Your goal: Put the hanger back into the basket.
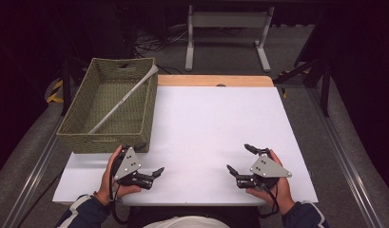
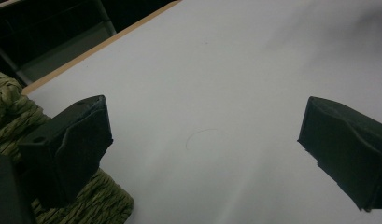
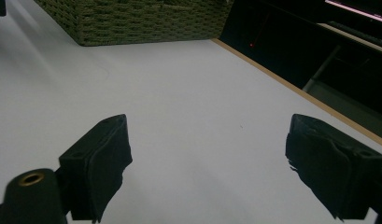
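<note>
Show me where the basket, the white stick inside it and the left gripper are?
basket (image 1: 77,139): high view, on its woven front wall.
white stick (image 1: 123,99): high view, midway along its shaft.
left gripper (image 1: 149,161): high view, between its two open jaw tips.

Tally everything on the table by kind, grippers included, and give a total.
Woven green baskets: 1
White rods lying slanted inside the basket: 1
Hand-held grippers: 2, the left gripper and the right gripper, both open and empty
Total: 4
</note>
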{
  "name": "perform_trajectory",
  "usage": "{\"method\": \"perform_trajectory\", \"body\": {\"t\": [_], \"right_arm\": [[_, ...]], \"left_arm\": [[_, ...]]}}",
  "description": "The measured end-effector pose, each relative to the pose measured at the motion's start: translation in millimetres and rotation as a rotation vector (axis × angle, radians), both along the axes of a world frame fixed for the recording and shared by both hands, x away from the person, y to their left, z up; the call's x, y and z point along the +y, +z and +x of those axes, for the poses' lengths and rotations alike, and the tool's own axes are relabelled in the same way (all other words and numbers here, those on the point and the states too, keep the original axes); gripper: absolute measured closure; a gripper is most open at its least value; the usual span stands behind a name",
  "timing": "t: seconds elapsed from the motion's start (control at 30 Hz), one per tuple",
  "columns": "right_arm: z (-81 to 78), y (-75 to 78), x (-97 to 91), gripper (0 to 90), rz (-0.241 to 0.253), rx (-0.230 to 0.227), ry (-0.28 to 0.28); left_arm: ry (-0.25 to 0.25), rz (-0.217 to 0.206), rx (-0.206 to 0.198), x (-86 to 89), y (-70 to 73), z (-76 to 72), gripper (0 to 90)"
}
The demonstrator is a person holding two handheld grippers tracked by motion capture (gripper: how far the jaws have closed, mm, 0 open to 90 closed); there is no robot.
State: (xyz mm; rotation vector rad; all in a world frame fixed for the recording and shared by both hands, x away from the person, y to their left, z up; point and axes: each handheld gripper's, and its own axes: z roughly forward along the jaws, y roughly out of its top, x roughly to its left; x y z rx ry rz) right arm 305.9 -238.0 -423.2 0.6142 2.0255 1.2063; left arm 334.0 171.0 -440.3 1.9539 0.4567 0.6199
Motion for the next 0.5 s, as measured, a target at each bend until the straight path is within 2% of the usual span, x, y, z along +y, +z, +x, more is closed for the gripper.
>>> {"method": "perform_trajectory", "body": {"t": [0.4,0.5], "right_arm": [[0.5,-2.7,0.8,14.6,-0.022,0.002,0.006],[1.2,-2.1,0.9,14.6,-0.012,0.006,0.004]], "left_arm": [[-0.008,-0.001,0.010,-2.6,-1.6,1.8,3.2],[-0.008,-0.001,0.016,-3.0,-2.1,2.0,3.3]]}}
